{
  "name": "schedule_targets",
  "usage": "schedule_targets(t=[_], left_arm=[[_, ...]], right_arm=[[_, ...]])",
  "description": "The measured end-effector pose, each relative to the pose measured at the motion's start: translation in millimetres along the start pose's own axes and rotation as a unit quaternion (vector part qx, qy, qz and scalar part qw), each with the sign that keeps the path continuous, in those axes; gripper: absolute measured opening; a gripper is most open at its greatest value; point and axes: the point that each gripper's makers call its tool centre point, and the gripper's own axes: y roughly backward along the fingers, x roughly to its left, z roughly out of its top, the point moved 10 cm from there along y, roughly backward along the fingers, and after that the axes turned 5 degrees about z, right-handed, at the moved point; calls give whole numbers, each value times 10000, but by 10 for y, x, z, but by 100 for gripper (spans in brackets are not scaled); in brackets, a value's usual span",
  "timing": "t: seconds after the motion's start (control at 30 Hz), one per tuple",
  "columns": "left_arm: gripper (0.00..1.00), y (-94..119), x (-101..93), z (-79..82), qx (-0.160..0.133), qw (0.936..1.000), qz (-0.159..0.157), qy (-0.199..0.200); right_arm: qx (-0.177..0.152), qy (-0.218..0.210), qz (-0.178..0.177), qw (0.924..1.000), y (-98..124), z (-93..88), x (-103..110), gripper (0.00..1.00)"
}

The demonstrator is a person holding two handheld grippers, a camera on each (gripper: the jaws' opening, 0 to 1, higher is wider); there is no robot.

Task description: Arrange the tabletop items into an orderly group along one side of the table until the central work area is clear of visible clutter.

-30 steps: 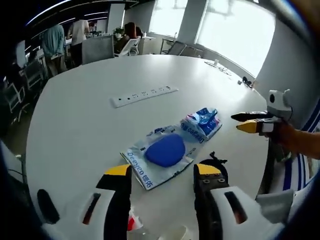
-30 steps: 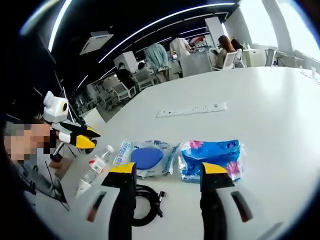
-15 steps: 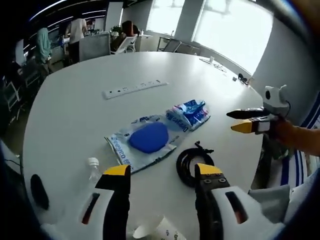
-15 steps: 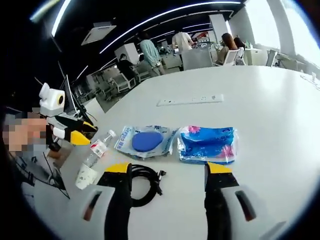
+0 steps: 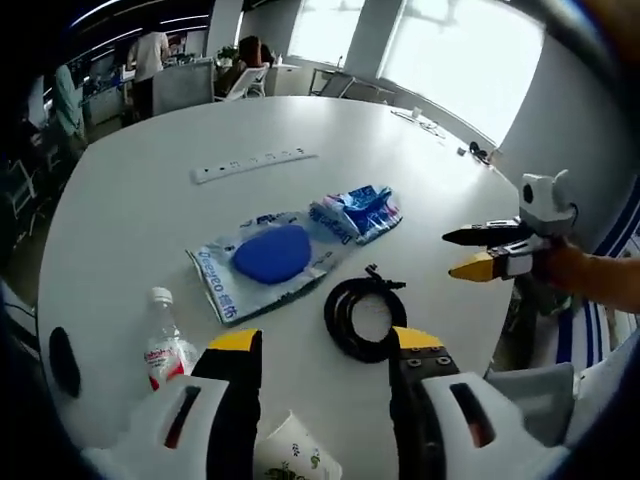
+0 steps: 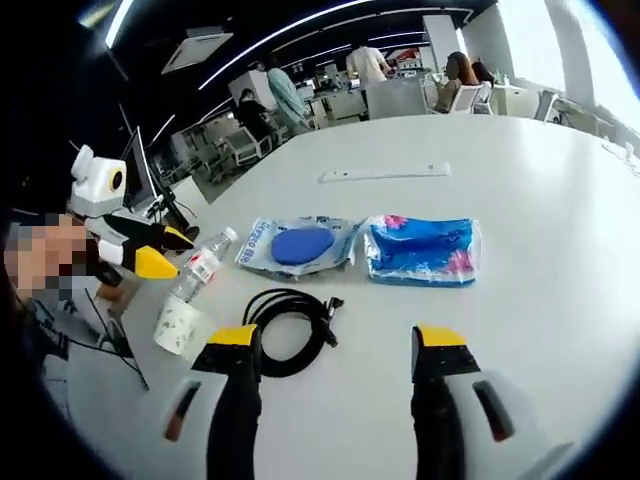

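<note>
On the round white table [image 5: 150,220] lie a clear pack with a blue cloth [image 5: 268,258], a blue tissue pack [image 5: 358,212], a coiled black cable [image 5: 360,315], a lying water bottle [image 5: 165,348] and a paper cup [image 5: 295,462]. My left gripper [image 5: 325,345] hovers open over the near edge, just short of the cable. My right gripper [image 6: 336,340] is open too, above the table in front of the cable [image 6: 290,315], with the cloth pack [image 6: 300,245], tissue pack [image 6: 422,250], bottle [image 6: 200,268] and cup [image 6: 178,322] beyond or to the left.
A white power strip [image 5: 252,165] lies farther toward the table's middle, also the power strip [image 6: 385,173] in the right gripper view. The other gripper [image 5: 485,252] shows at the right table edge. Desks, chairs and people stand beyond the table.
Both cameras have pulled back from the table, so the cable, bottle and cup have come into view. The items themselves lie where they were. Both grippers stay open.
</note>
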Motion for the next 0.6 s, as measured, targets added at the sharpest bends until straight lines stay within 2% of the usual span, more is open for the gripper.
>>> schedule_targets(t=[0.27, 0.6], left_arm=[[50, -89, -113, -106, 122, 9999, -40, -85], [47, -261, -214, -203, 278, 9994, -105, -154]], right_arm=[[251, 0, 9, 9997, -55, -188, 110, 57], [419, -40, 20, 9991, -184, -308, 190, 53]])
